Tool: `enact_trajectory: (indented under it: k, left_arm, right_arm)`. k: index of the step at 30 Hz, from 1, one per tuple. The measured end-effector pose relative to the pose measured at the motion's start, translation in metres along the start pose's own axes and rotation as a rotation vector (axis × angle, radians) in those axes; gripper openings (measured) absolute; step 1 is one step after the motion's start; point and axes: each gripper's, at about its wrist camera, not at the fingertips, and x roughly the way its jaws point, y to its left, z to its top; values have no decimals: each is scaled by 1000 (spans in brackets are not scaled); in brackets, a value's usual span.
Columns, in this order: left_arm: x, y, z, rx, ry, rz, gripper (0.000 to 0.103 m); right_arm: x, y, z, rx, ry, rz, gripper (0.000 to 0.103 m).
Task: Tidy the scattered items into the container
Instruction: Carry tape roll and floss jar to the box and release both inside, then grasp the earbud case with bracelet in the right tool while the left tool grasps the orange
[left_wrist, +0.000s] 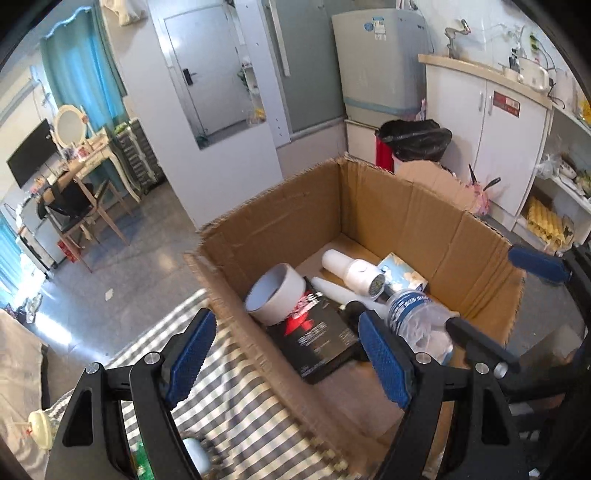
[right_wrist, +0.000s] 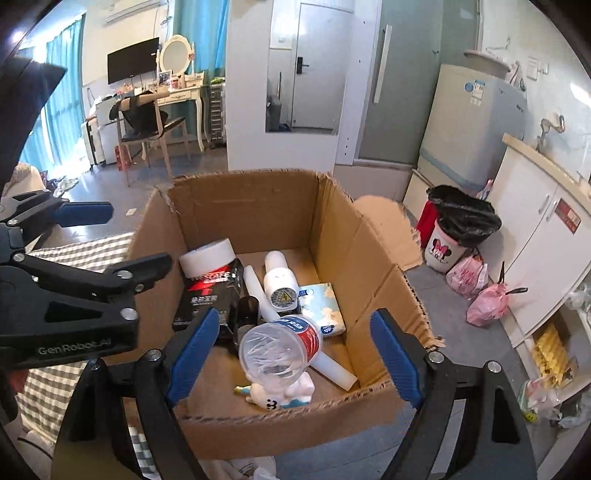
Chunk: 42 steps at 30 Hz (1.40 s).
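Observation:
An open cardboard box (left_wrist: 424, 206) (right_wrist: 258, 206) stands on the floor beside a striped cloth. Inside lie a white tape roll (left_wrist: 275, 295) (right_wrist: 208, 262), a black-and-red box (left_wrist: 317, 332) (right_wrist: 210, 295), a white cylinder (left_wrist: 351, 271) (right_wrist: 279, 280), a tissue pack (left_wrist: 404, 275) (right_wrist: 323, 308), a clear plastic bottle (left_wrist: 417, 317) (right_wrist: 280, 345) and a small white toy (right_wrist: 284, 393). My left gripper (left_wrist: 288, 354) is open and empty over the box's near-left wall. My right gripper (right_wrist: 295, 360) is open and empty above the box's near edge.
A grey-and-white striped cloth (left_wrist: 236, 398) (right_wrist: 74, 251) lies left of the box. A bin with a black bag (left_wrist: 413, 142) (right_wrist: 458, 229), pink bags (right_wrist: 476, 288) and white cabinets (left_wrist: 491, 140) stand to the right. A chair and desk (right_wrist: 155, 114) are far back.

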Motion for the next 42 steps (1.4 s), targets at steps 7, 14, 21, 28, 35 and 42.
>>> enact_trajectory:
  k: [7, 14, 21, 28, 35, 42]
  left_arm:
    - [-69, 60, -47, -52, -117, 61, 102]
    - [-101, 158, -124, -280, -117, 189, 103]
    - [-80, 221, -197, -424, 1, 310, 103]
    - [-31, 228, -236, -457, 102, 234, 103]
    - [3, 229, -233, -454, 118, 159, 103]
    - [30, 234, -230, -462, 143, 132, 103]
  right_arm:
    - [-53, 18, 8, 23, -163, 121, 84]
    - [-62, 97, 4, -121, -192, 278, 89]
    - [-20, 185, -16, -272, -37, 418, 89]
    - [37, 236, -45, -357, 130, 425, 89]
    - [73, 250, -51, -355, 225, 444, 89]
    - [99, 262, -51, -364, 266, 432, 89]
